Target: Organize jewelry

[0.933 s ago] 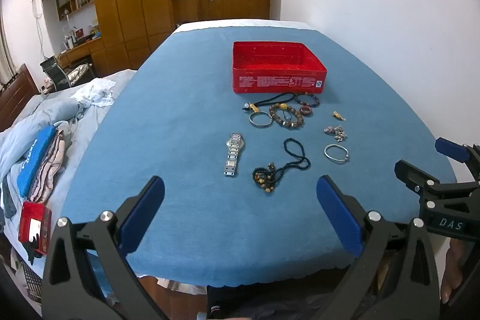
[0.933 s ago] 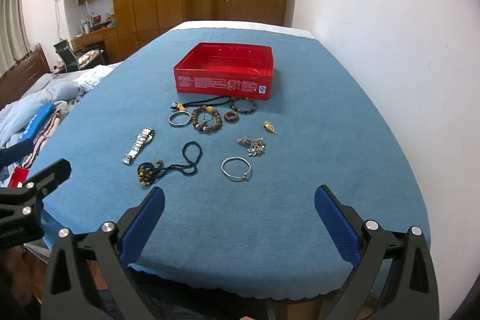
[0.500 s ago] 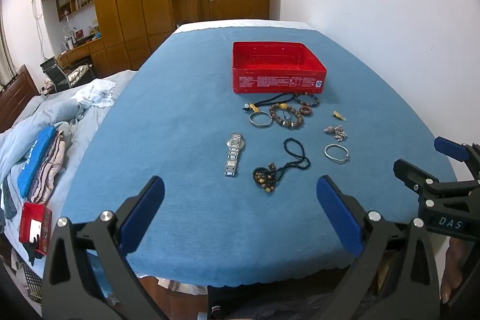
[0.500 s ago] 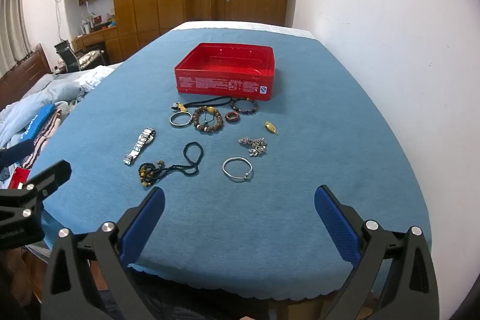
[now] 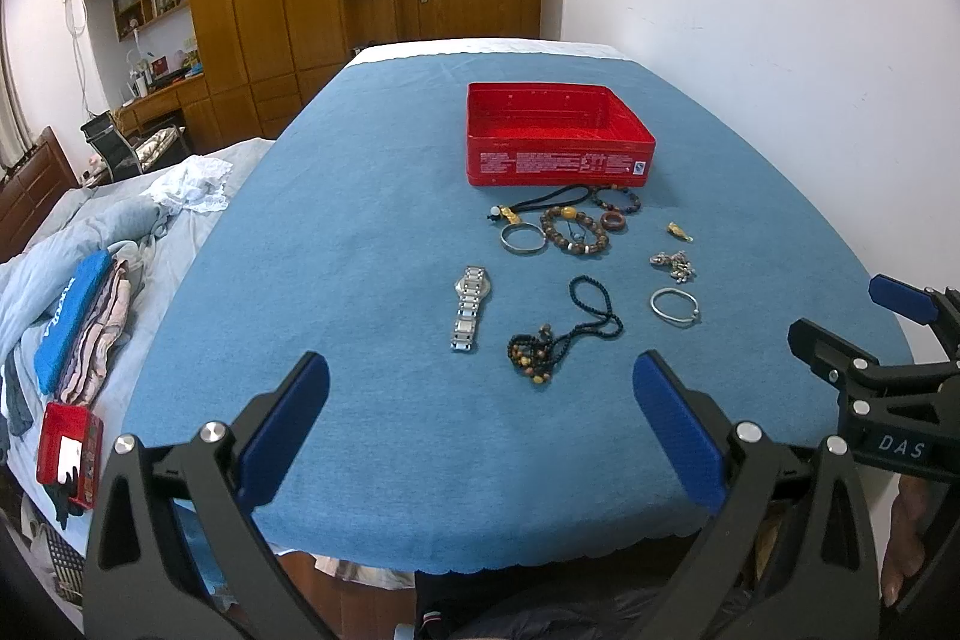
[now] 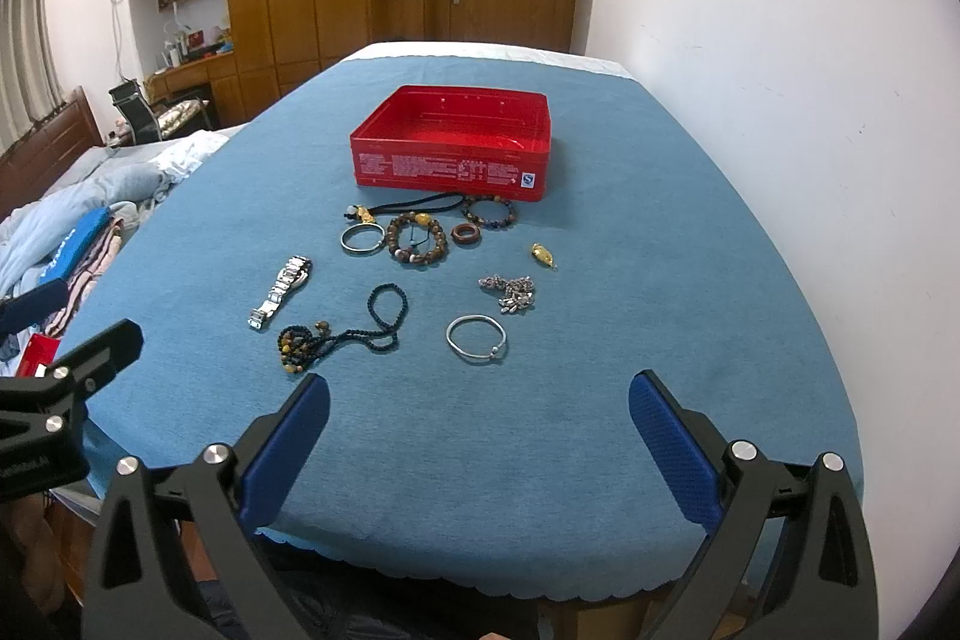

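**Jewelry all outside the box; sorting not begun**

Progress: the red box (image 6: 451, 142) is seen open and bare inside at the far middle of the blue-covered counter (image 6: 540, 460). Every piece is laid on the cloth in front of it, so by this judgement all the work is left. Just before the box are noted a black cord with gold charm (image 6: 396, 208), a dark bead bracelet (image 6: 489, 211), a brown bead bracelet (image 6: 418, 238), a brown ring (image 6: 465, 234) and a silver bangle (image 6: 362, 239). Nearer are recorded a steel watch (image 5: 470, 307), a black bead necklace (image 5: 564, 331), a clasped bangle (image 6: 476, 337), a silver chain heap (image 6: 511, 292) and a small gold pendant (image 6: 542, 255).

The left hand-held gripper (image 5: 480, 427) and the right hand-held gripper (image 6: 479, 445) are both held spread wide over the near edge, gripping nothing, well short of any piece.

Views: the box floor is shown more fully in the right wrist view. Only in the left wrist view are a bed with folded clothes (image 5: 90, 328) and a small red box (image 5: 66, 451) beside the counter seen clearly.
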`<state>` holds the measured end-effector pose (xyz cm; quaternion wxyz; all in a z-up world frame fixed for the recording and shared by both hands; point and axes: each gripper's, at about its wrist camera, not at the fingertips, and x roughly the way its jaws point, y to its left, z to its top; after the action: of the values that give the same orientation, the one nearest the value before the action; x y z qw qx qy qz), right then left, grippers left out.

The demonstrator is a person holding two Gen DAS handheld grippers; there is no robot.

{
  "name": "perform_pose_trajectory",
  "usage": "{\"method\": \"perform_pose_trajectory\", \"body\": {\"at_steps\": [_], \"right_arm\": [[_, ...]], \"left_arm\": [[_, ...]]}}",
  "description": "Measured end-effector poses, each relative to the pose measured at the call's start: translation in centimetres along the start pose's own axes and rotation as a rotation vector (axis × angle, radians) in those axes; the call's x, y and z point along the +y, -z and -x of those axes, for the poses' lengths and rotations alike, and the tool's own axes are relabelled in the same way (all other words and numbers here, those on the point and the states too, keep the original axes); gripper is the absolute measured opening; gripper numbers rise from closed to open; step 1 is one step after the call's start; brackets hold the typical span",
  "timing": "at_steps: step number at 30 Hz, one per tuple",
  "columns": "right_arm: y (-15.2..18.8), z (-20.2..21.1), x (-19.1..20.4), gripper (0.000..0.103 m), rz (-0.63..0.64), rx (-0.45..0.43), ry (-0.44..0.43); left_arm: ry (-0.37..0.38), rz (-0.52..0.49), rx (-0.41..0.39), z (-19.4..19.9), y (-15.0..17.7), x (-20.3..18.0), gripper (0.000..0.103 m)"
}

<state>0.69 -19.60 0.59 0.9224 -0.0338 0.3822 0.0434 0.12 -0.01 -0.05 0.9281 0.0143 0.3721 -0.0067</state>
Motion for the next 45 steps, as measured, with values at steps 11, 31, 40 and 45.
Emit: {"method": "perform_pose_trajectory", "body": {"at_steps": [11,31,40,45], "right_arm": [[0.01,0.04,0.04,0.099,0.002,-0.001,0.000],[0.05,0.06,0.00,0.099,0.001,-0.001,0.000],[0.06,0.03,-0.03,0.099,-0.001,-0.001,-0.002],[0.08,0.00,-0.02,0.099,-0.001,0.000,-0.001]], "left_arm": [[-0.001,-0.001,0.000,0.14,-0.66,0.27,0.100],[-0.003,-0.001,-0.002,0.29,-0.35,0.52,0.100],[-0.003,-0.002,-0.003,0.22,-0.13,0.20,0.100],[-0.002,-0.003,-0.003,0.22,-0.13,0.20,0.100]]}}
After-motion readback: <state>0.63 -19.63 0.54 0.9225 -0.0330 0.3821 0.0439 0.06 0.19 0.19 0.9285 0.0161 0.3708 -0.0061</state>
